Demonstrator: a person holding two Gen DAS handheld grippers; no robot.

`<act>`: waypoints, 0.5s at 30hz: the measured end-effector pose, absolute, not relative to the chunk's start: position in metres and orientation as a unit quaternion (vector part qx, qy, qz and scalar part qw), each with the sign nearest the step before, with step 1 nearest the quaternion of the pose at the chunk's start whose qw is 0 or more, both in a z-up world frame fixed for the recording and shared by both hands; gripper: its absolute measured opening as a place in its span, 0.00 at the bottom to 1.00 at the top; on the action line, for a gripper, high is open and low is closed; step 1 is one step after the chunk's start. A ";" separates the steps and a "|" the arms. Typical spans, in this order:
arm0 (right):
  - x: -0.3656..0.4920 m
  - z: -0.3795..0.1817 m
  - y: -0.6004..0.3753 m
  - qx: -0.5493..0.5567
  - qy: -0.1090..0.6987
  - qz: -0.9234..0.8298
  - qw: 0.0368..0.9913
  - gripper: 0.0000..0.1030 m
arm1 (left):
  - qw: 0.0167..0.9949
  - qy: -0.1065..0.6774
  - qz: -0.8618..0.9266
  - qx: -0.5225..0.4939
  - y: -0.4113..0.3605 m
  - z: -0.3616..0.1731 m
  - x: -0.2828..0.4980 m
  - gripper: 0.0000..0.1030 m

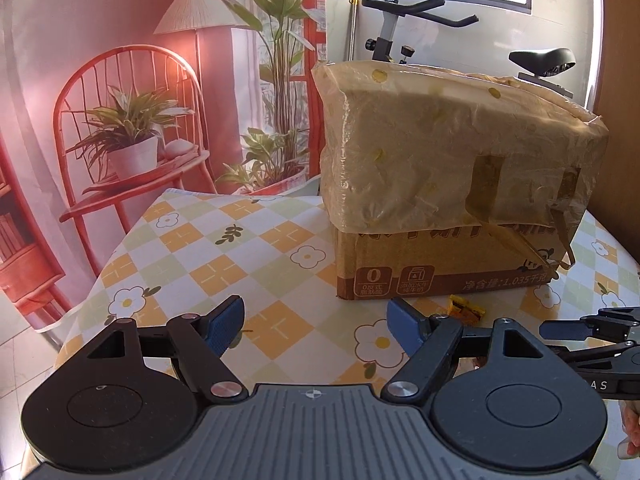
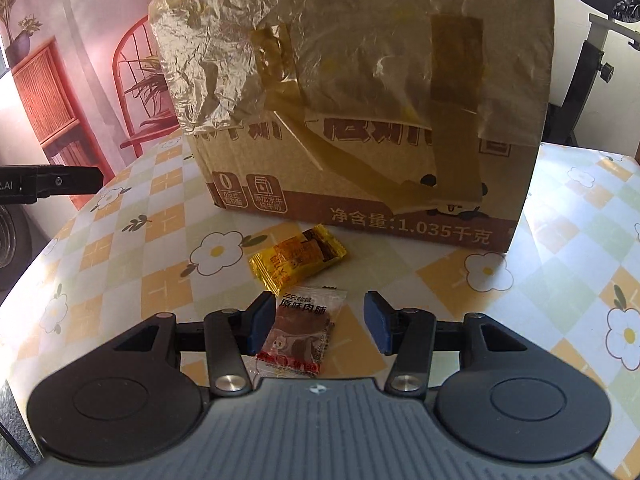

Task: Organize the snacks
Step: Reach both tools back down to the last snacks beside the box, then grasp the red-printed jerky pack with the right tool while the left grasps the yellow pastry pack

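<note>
A cardboard box [image 2: 360, 128], partly wrapped in crinkled yellowish plastic and tape, stands on the table. In front of it lie two snack packets: a yellow one [image 2: 298, 261] and a clear one with brown meat jerky [image 2: 296, 332]. My right gripper [image 2: 316, 322] is open low over the table, and the jerky packet lies between its blue pads, closer to the left pad [image 2: 258, 326]. My left gripper [image 1: 316, 320] is open over bare tablecloth, left of the box [image 1: 440, 184]. The yellow packet [image 1: 466, 309] shows beyond its right finger. The right gripper [image 1: 592, 330] enters the left wrist view at the right edge.
The table wears a checked cloth with flowers [image 2: 132, 264]; its left edge curves away near the left gripper. A printed backdrop with a red chair and plants [image 1: 132, 128] hangs behind. An exercise bike [image 1: 420, 24] stands behind the box. A hand [image 1: 632, 432] shows at the lower right.
</note>
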State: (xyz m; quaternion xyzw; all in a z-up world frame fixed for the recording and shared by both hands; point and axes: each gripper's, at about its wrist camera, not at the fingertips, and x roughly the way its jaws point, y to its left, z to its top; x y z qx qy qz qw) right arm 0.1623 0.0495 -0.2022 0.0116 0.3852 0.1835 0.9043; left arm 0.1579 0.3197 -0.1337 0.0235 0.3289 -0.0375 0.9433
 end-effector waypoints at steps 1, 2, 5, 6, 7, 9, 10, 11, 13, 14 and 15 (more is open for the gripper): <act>0.163 -0.205 0.054 0.008 0.388 0.183 0.903 0.51 | 0.943 0.329 -0.034 0.025 0.321 -0.133 0.159 0.78; 0.164 -0.209 0.059 0.002 0.391 0.184 0.902 0.51 | 0.944 0.329 -0.032 0.026 0.322 -0.133 0.160 0.78; 0.166 -0.215 0.069 -0.014 0.397 0.182 0.900 0.51 | 0.944 0.329 -0.028 0.023 0.324 -0.134 0.162 0.78; 0.166 -0.216 0.070 -0.017 0.398 0.180 0.899 0.52 | 0.944 0.329 -0.027 0.022 0.324 -0.134 0.162 0.78; 0.167 -0.218 0.072 -0.018 0.400 0.177 0.899 0.53 | 0.943 0.330 -0.028 0.021 0.324 -0.134 0.163 0.78; 0.167 -0.220 0.073 -0.017 0.402 0.172 0.899 0.57 | 0.943 0.331 -0.029 0.018 0.324 -0.136 0.163 0.78; 0.167 -0.221 0.073 -0.016 0.403 0.170 0.899 0.58 | 0.943 0.332 -0.029 0.017 0.324 -0.136 0.164 0.78; 0.167 -0.222 0.074 -0.016 0.405 0.168 0.899 0.59 | 0.942 0.333 -0.030 0.017 0.322 -0.138 0.164 0.78; 0.167 -0.224 0.075 -0.018 0.404 0.165 0.900 0.61 | 0.942 0.334 -0.032 0.018 0.321 -0.139 0.164 0.78; 0.167 -0.224 0.075 -0.020 0.402 0.164 0.901 0.61 | 0.942 0.335 -0.033 0.018 0.321 -0.139 0.165 0.78; 0.166 -0.224 0.076 -0.023 0.400 0.164 0.901 0.62 | 0.942 0.335 -0.034 0.018 0.320 -0.140 0.166 0.78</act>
